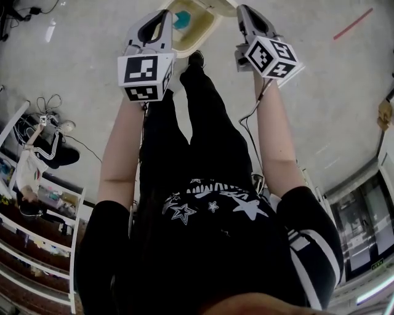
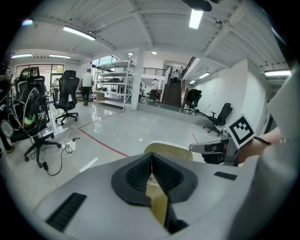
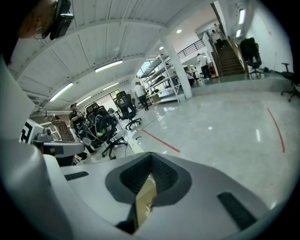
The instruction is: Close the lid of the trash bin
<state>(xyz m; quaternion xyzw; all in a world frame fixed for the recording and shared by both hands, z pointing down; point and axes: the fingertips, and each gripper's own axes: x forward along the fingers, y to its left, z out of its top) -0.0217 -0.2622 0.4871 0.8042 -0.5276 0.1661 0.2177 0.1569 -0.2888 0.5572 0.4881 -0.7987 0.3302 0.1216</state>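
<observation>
Bright ceiling strips (image 2: 78, 33) glare on glossy floor (image 2: 123, 130) — fisheye edges (dark vignette).

black star-print top (image 1: 212, 209) | white-striped sleeve (image 1: 309, 249) | black trousers (image 1: 206, 123) | grey left gripper (image 1: 161, 15) | grey right gripper (image 1: 245, 10)

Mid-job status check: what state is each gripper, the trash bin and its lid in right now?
left gripper: shut, nothing between its jaws.
right gripper: shut, nothing between its jaws.
trash bin: open, its inside shows from the head view.
lid: raised, not down over the opening.
</observation>
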